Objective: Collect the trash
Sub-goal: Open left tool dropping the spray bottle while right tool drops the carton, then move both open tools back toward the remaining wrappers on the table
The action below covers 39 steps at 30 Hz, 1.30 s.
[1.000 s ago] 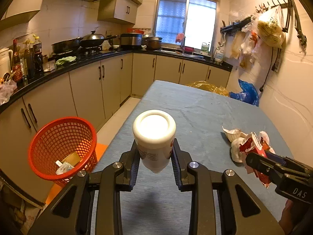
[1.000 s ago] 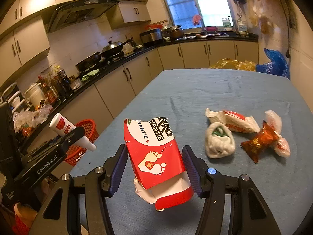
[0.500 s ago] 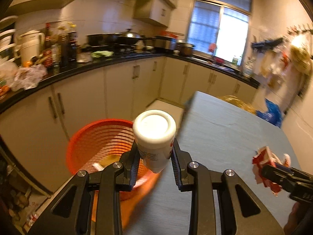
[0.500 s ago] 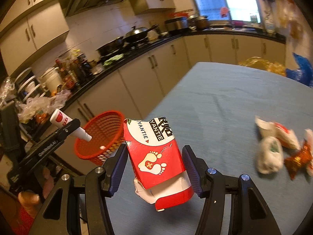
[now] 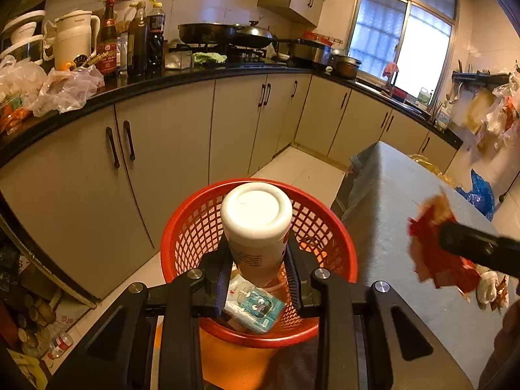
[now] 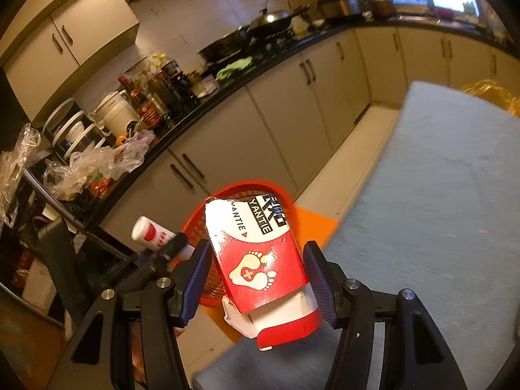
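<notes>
left gripper point(image 5: 256, 271) clamps white bottle point(image 5: 256, 227) right over red basket point(image 5: 195, 227), teal pack point(image 5: 256, 308) inside. right gripper point(image 6: 255, 281) grips red carton point(image 6: 260, 266), table point(image 6: 438, 211) to its right. vs 1 s ago: basket was far left, now directly below.

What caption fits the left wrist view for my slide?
Left claw holds a white bottle above the red basket, ready to drop.

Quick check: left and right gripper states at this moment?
Left gripper: closed on the white plastic bottle, above the red mesh basket.
Right gripper: closed on the torn red-and-white cardboard box.
</notes>
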{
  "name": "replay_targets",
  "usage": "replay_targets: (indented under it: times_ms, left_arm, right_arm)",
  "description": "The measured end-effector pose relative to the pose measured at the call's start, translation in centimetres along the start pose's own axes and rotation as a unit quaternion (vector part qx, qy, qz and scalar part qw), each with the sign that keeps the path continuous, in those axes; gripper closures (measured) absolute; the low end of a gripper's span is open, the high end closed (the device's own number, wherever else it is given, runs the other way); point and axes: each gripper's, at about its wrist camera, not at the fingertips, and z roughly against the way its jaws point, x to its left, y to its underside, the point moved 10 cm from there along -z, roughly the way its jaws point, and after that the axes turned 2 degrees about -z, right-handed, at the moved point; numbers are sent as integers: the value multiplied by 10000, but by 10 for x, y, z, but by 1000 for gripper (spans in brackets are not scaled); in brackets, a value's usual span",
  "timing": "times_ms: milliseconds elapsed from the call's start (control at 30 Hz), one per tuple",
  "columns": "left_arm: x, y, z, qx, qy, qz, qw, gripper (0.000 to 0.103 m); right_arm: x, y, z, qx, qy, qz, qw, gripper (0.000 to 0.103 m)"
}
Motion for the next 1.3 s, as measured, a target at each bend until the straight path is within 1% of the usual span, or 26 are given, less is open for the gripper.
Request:
replay_targets:
  times_ms: [167,433,533,567,633,700,800,867,933,1033,1300]
  left_arm:
    - [7,2,-10,78,55,-23,10000,74]
    - [10,1,-18,117,91,-70,9999,73]
    - [9,2,-16,80,93,-31,9999,53]
    - [10,1,-15,59,81,-30,9999,53]
    - [9,1,-12,21,49,-66,10000,52]
    - [7,0,-10,0,24,-101,9999,48]
    - [0,0,-4,-66,-37,-205,9998,44]
    - [-7,0,1,-125,-74,-288,9995,39]
    - [-15,1,7,-192,-105,-367,9991,36]
    - [-28,2,15,-249,-148,-508,9983,35]
    - [-65,13,37,-341,-94,-860,9957,34]
  right_arm:
    - [16,-11,-36,180,-166,-82,9997,38]
    - [22,-19,-71,324,-183,-137,9992,36]
    - [22,-20,-75,327,-170,-157,9992,35]
    - [21,-19,-73,319,-184,-157,9992,35]
    - [20,-20,-67,262,-194,-156,9993,35]
    - [17,-20,-60,208,-201,-183,9994,35]
    - [11,-20,-40,57,-203,-216,9995,35]
    - [7,-19,-26,-40,-117,-174,9998,35]
    - [2,-17,-13,-144,-23,-155,9998,35]
    - [-9,-8,8,-205,62,-190,9996,34]
    - [-38,16,55,-365,200,-283,9987,34]
